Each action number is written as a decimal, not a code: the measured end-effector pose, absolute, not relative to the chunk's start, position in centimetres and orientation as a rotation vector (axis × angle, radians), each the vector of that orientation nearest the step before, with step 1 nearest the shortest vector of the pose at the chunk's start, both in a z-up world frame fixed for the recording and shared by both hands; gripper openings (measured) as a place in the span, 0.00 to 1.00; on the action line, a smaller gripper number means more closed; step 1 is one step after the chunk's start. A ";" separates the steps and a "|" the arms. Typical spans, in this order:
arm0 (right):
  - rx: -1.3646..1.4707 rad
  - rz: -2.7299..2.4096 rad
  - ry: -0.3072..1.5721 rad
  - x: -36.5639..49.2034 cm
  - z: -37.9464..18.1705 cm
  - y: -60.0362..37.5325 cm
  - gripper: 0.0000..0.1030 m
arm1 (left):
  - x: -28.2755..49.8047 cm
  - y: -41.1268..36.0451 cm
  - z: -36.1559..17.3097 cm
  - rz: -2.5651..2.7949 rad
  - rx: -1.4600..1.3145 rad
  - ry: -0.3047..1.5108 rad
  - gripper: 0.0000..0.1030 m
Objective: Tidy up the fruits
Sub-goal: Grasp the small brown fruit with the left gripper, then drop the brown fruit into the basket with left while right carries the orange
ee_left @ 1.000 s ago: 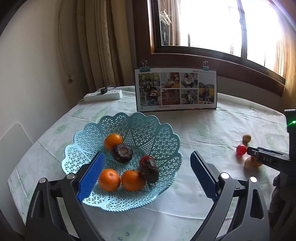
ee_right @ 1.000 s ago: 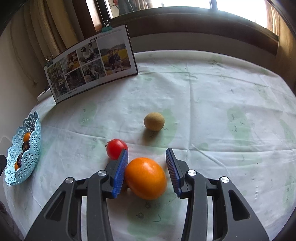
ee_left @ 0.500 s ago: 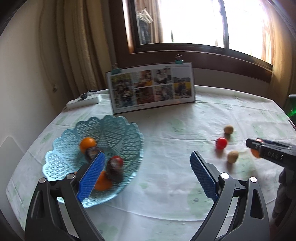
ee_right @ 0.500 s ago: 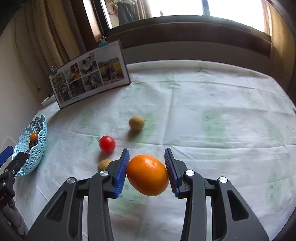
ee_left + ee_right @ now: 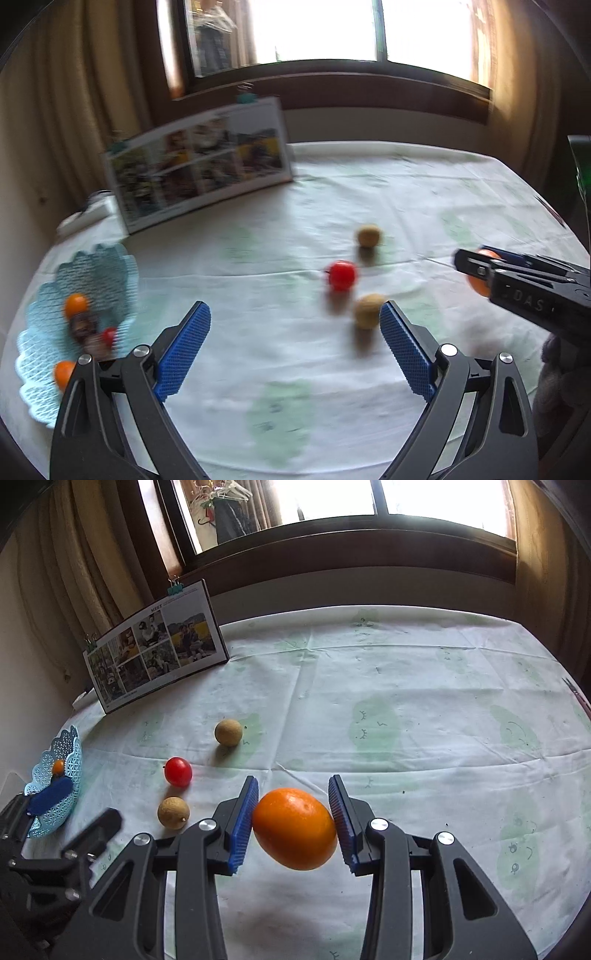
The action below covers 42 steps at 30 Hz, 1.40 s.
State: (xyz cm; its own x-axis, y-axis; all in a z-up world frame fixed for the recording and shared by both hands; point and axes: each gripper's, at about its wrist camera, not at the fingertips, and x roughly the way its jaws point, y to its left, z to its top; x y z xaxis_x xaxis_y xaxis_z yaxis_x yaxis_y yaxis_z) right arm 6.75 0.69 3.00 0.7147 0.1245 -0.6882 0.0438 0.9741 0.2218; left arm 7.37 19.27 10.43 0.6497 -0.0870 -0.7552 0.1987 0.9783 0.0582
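Orange (image 5: 295, 829), clenched between the blue pads of the right tongs (image 5: 293, 780), pressed on both sides. Hung clear of the tabletop (image 5: 406, 686) and cast a soft shadow on the pale cloth below. Showed in the left wrist view only as an orange sliver behind the dark body of those tongs. Kept company, just to the left on the cloth, with a loose cluster: near brown fruit (image 5: 173, 812), then red fruit (image 5: 178, 771), then far brown fruit (image 5: 228, 732) further back, none touching another. Further left, at the tabletop's edge and well apart from the cluster, pale blue lattice basket (image 5: 75, 746); held two small oranges, some dark fruit and a bit of red, all blurred in the left wrist view. Left tongs (image 5: 294, 307): gaped wide and empty above the cloth, with the near brown fruit just beside the tip of one pad in that view. Behind everything, photo board (image 5: 155, 653), propped upright near the back left of the tabletop with teal clips on its top edge, below a bright window (image 5: 332, 498).
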 end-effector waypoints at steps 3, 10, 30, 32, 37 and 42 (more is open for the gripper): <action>0.233 0.045 0.770 6.6 3.0 0.6 0.39 | 8.2 17.8 9.4 -0.252 0.112 0.895 0.77; 0.238 0.052 0.763 6.5 3.2 0.5 0.39 | 9.7 16.6 6.9 -0.325 0.051 0.993 0.51; 0.225 0.056 0.749 6.3 3.4 1.1 0.39 | 8.6 18.8 9.0 -0.238 0.053 0.924 0.28; 0.221 0.059 0.749 6.3 3.5 1.3 0.39 | 8.4 19.9 9.8 -0.199 0.058 0.899 0.28; 0.207 0.063 0.747 6.1 3.6 1.8 0.39 | 8.1 22.6 11.3 -0.116 0.057 0.851 0.28; 0.197 0.070 0.747 6.0 3.7 2.4 0.39 | 8.2 26.1 12.4 -0.040 0.020 0.826 0.28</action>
State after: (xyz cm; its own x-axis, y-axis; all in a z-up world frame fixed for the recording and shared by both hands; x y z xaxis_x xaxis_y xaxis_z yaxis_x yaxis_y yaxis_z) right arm 6.01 2.37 3.70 0.7323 0.1329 -0.6679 0.0069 0.9793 0.2024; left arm 8.23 26.10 12.43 0.6769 -0.0274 -0.7355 0.0433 0.9991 0.0027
